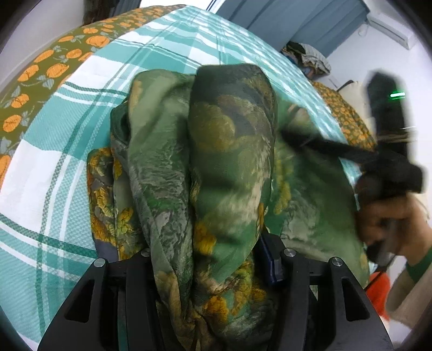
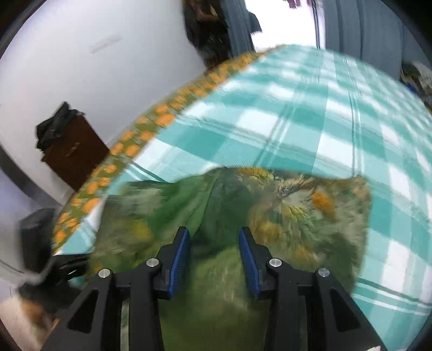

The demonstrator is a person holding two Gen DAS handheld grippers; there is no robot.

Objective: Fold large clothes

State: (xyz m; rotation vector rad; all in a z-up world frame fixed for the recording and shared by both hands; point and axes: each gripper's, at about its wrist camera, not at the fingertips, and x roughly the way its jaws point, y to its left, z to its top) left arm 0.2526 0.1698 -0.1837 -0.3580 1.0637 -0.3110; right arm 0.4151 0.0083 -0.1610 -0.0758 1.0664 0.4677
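Observation:
A large green floral cloth [image 1: 221, 151] lies bunched on a bed with a teal and white checked sheet [image 1: 54, 151]. In the left wrist view a thick fold of the cloth drapes over my left gripper [image 1: 216, 264] and hides its fingers; only one blue pad [image 1: 272, 267] shows at the right. My right gripper [image 2: 213, 243] is open, its blue pads [image 2: 181, 251] apart over the cloth [image 2: 297, 210], which is blurred with motion. The right gripper also shows as a dark blur at the right of the left wrist view [image 1: 337, 154].
An orange-flowered cover [image 1: 54, 64] edges the bed. A brown cabinet [image 2: 73, 154] with dark cloth on top stands by the white wall. Blue curtains [image 1: 291, 19] and a pile of clothes [image 1: 310, 58] are beyond the bed.

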